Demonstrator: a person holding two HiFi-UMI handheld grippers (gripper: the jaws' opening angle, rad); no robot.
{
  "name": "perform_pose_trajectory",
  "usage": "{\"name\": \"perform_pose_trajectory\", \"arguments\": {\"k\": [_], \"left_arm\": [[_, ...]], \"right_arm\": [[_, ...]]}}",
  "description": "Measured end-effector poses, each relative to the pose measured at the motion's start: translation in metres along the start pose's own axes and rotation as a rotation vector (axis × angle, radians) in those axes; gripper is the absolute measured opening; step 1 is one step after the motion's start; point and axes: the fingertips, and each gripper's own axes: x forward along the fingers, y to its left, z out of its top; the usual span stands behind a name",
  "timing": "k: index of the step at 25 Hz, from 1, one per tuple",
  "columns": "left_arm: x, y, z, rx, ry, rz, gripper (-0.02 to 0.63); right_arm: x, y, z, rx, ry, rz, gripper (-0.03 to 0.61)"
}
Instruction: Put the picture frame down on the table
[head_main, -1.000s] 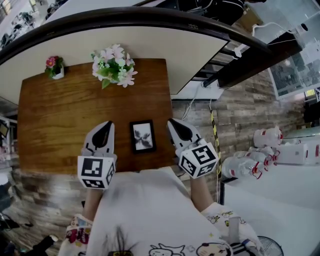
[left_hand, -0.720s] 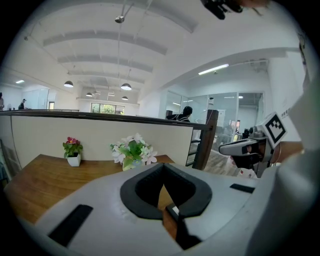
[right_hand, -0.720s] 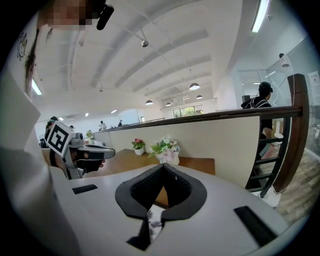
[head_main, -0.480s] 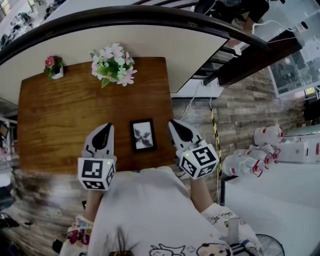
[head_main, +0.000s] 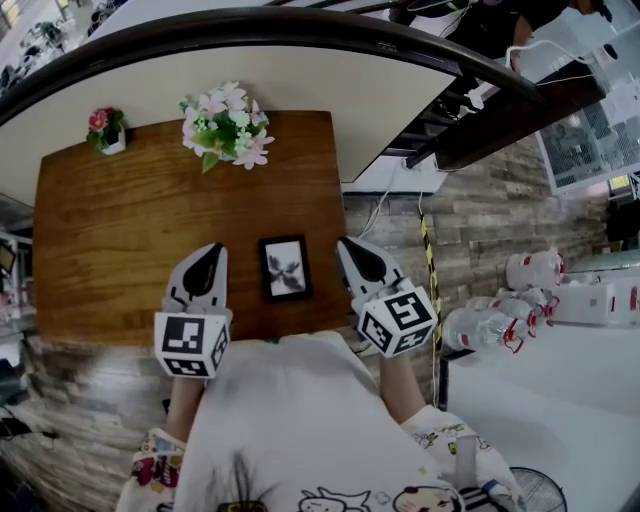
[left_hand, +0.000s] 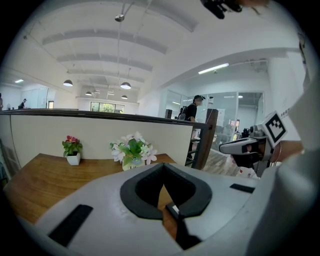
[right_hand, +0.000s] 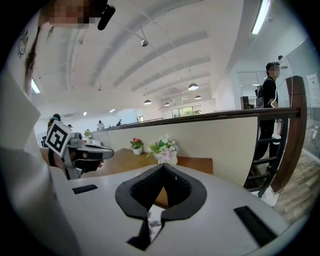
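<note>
While both forearms reach forward, the left hand-held gripper (head_main: 205, 256) and right hand-held gripper (head_main: 351, 251) tilt slightly down, jaws pressed together, empty. Between them the picture frame (head_main: 285, 268) lies on the worktop (head_main: 120, 230).

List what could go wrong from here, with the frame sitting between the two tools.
1. The picture frame sits close to the near edge of the table. A nudge toward the person could slide it off.
2. The left tool and right tool flank the frame, both shut and empty. Closing in without opening would probably shove or tip it rather than grip it.
</note>
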Motion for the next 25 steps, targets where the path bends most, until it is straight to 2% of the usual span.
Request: {"name": "perform_pose_trajectory", "arguments": {"k": [25], "left_arm": [[0.0022,0.0045,-0.0002,0.031,0.006,-0.006,0.003]], "right_arm": [[0.0013,-0.0049,-0.0043,0.001,0.013,-0.013,-0.002]]}}
